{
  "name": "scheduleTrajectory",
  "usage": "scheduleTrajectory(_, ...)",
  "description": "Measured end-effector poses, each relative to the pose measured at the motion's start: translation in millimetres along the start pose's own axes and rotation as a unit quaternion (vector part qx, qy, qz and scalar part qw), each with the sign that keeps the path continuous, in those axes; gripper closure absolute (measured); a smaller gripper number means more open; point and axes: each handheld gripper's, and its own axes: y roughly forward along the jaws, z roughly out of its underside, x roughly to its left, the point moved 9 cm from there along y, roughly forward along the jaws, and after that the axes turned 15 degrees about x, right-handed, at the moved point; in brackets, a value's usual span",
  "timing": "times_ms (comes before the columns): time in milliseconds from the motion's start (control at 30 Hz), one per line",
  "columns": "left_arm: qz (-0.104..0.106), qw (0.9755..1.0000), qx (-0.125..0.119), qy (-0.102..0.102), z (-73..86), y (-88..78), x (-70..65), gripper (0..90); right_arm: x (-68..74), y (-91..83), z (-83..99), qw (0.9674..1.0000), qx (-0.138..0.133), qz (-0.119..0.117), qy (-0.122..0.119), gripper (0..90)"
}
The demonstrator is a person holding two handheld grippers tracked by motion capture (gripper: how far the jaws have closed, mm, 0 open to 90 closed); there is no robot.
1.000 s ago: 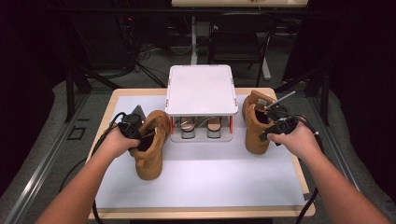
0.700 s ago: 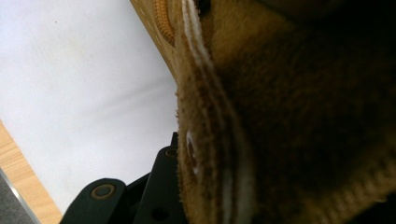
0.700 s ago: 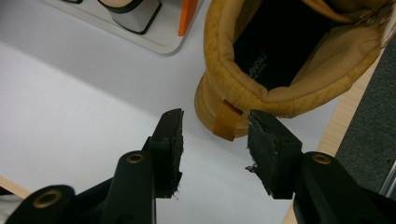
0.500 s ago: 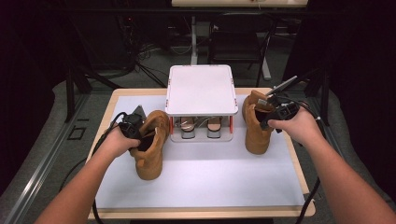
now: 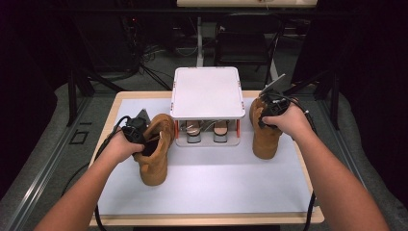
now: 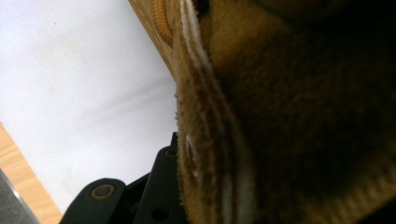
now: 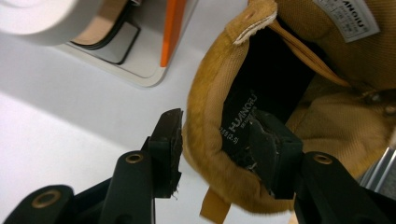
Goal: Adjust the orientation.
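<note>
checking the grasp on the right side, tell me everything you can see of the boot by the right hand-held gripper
The right boot is tan suede-like leather with a padded collar, a black insole with printed lettering and a white tongue label. It stands upright on the white mat right of the shoe rack. The right hand-held gripper straddles its collar, one jaw inside, one outside, not clearly pinching.

A rack (image 5: 207, 103) stood at the back middle of the table (image 5: 120, 98), with two shoes (image 5: 194, 130) side by side under its top. A boot (image 5: 155, 154) stood to its left, nearer the front edge. A second boot (image 5: 264, 134) stood just right of the rack. Behind the table stood a chair (image 5: 243, 48), with cables (image 5: 159, 53) on the floor.
</note>
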Motion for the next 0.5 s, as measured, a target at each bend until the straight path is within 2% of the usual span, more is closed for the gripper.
scheduleTrajectory(133,-0.001,1.0,0.0,-0.002,0.2,0.1,-0.3,79.1,2.2,10.8,-5.1,0.9999,0.002,-0.01,0.012,60.2)
scheduleTrajectory(167,-0.002,1.0,0.0,-0.002,0.1,0.1,-0.4,79.1,2.0,12.3,-4.3,0.9999,0.012,-0.01,0.006,61.3)
scheduleTrajectory(267,-0.003,1.0,0.002,-0.002,0.1,0.0,-0.5,79.1,2.9,18.1,-4.4,0.9997,0.018,-0.015,0.007,65.0)
scheduleTrajectory(400,-0.004,1.0,0.002,-0.003,0.2,0.0,-0.7,79.2,5.4,23.5,-4.4,0.9995,0.028,-0.011,0.009,72.0)
scheduleTrajectory(500,-0.004,1.0,0.003,-0.002,0.1,-0.1,-0.5,79.1,5.9,21.7,-3.4,0.9993,0.038,-0.003,-0.001,75.3)
